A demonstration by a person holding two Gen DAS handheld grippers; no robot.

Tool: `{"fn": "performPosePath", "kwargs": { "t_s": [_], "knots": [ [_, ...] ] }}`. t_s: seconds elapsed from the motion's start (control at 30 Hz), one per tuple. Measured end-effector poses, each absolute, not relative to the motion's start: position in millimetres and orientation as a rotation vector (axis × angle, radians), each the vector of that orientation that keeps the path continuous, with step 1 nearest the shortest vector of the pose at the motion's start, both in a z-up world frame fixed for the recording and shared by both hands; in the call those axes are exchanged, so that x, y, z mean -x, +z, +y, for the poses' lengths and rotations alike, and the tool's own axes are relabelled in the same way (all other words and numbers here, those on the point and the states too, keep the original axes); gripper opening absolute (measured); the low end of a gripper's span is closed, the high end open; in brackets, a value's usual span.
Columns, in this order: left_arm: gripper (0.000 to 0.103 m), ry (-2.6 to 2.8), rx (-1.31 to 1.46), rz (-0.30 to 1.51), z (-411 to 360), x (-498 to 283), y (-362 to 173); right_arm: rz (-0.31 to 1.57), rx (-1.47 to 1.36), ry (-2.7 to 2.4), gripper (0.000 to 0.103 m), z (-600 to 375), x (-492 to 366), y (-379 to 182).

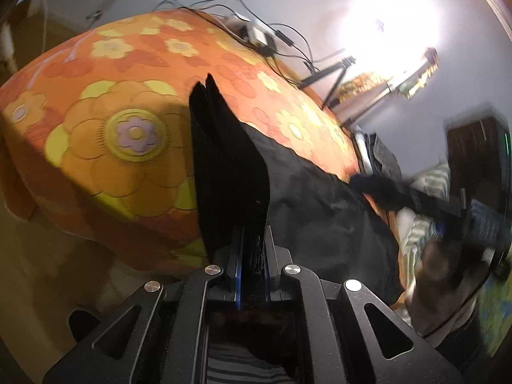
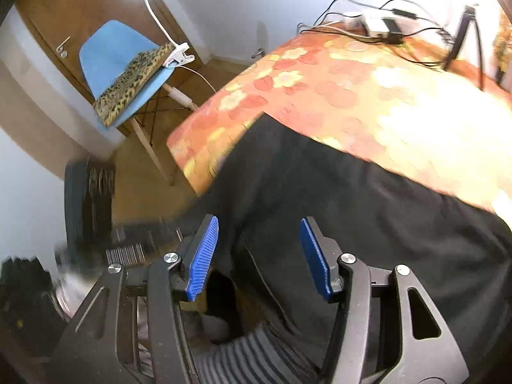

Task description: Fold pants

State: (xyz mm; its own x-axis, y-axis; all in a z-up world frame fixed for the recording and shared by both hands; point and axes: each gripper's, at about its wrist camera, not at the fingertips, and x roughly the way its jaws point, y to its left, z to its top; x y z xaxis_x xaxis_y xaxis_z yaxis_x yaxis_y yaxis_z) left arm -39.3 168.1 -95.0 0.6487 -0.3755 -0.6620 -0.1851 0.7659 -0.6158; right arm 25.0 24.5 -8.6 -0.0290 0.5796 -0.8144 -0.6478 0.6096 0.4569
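Black pants (image 1: 320,198) lie on the near part of a bed with an orange flowered cover (image 1: 128,80). My left gripper (image 1: 203,81) is shut, with a pinch of the black cloth caught low between its pads; the pants fall away to its right. In the right wrist view the pants (image 2: 352,208) spread over the bed edge and hang down toward me. My right gripper (image 2: 259,219) hovers above them, open, its blue pads (image 2: 204,256) well apart and pressing on nothing. A blurred dark shape at the right of the left wrist view may be that gripper.
Cables and a white power strip (image 2: 377,24) lie at the bed's far end, beside a black tripod (image 1: 332,76). A blue chair (image 2: 118,54) with a leopard cushion and a clip lamp (image 2: 179,56) stands on the floor to the left. Striped cloth (image 2: 249,352) shows near me.
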Motion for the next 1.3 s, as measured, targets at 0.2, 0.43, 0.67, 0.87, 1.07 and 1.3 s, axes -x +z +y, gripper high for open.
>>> {"fn": "performPosePath", "kwargs": {
  "t_s": [0.2, 0.43, 0.67, 0.87, 1.07, 1.3],
  "knots": [
    [0.008, -0.138, 0.658, 0.883, 158.6, 32.5, -91.2, 1.379, 0.121, 0.969, 0.056, 95.2, -38.9, -41.8],
    [0.008, -0.154, 0.633, 0.883, 153.5, 35.4, -88.9, 1.474, 0.233, 0.956, 0.033, 129.2, -34.2, -84.3],
    [0.008, -0.225, 0.613, 0.852, 136.4, 35.5, -66.5, 1.425, 0.165, 0.936, 0.004, 103.9, -43.4, -67.4],
    [0.024, -0.319, 0.59, 0.812, 114.0, 36.1, -36.1, 1.333, 0.102, 0.9, 0.003, 48.1, -52.7, -27.7],
    [0.025, -0.344, 0.528, 0.777, 92.0, 29.8, -19.4, 1.259, 0.014, 0.795, 0.003, -50.1, -69.4, 9.3],
    [0.025, -0.394, 0.428, 0.876, 31.8, -3.7, -34.9, 1.205, -0.013, 0.627, 0.003, -184.0, -70.8, 28.4]
  ]
}}
